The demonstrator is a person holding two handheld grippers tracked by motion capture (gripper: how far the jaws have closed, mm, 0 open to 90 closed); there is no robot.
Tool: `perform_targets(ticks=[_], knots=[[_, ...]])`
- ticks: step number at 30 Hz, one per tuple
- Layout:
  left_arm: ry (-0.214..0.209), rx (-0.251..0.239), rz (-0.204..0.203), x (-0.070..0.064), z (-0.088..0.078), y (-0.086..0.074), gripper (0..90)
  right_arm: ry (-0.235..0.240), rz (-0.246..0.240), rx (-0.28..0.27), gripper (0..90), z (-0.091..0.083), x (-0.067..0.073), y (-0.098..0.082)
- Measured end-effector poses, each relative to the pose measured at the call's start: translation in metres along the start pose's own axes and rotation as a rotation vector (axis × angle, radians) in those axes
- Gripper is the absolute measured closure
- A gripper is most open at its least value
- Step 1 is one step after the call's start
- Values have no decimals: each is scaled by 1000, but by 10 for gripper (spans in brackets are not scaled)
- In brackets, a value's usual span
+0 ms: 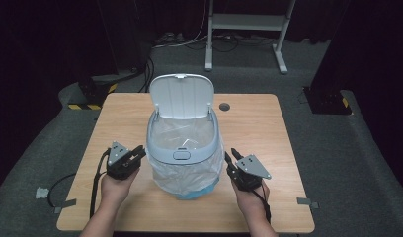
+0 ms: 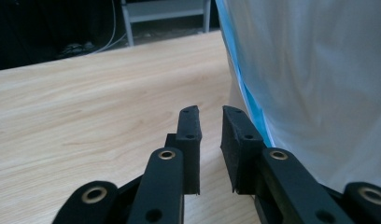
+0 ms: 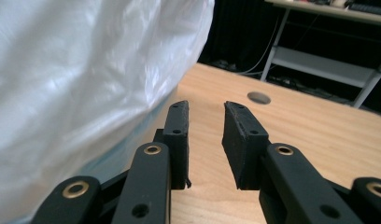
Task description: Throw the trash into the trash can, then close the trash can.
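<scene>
The left tool (image 1: 139, 154) sits just beside the bin's (image 1: 183, 148) left side, jaws slightly apart with nothing between them. The bin stands at the centre of the tabletop (image 1: 259, 123), lid (image 1: 181, 95) raised. The clear bag (image 1: 189, 173) lines the inside, and its edge is folded out over the rim and drapes down the outer wall. The right tool (image 1: 231, 158) flanks the right side, jaws likewise slightly apart and empty. Lining appears complete; judged remaining: closing the lid.
</scene>
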State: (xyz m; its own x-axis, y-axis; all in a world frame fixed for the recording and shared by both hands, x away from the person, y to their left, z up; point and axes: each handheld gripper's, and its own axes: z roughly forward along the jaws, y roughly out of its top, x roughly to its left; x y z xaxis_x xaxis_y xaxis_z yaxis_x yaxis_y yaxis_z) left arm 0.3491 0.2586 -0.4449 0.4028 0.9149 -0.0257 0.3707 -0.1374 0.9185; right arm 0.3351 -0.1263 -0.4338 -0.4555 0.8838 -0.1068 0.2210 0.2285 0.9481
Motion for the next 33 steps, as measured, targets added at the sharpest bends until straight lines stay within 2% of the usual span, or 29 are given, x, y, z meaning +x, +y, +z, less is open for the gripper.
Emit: perform_targets(ticks=[8,15,22,28,33], knots=[[4,-81,-24,5,-18,21,702,-6,7,-65,673,-9,-3,20],[5,-115,-12,6,-27,42,639,2,15,-113,644,-12,-2,43],[23,-157,-14,7,-34,66,589,-18,8,-150,608,-10,-7,66],[25,-161,-9,8,-33,88,548,-41,20,-166,584,-8,-13,82],[31,-141,-4,10,-25,105,528,-41,16,-160,561,-1,-16,92]])
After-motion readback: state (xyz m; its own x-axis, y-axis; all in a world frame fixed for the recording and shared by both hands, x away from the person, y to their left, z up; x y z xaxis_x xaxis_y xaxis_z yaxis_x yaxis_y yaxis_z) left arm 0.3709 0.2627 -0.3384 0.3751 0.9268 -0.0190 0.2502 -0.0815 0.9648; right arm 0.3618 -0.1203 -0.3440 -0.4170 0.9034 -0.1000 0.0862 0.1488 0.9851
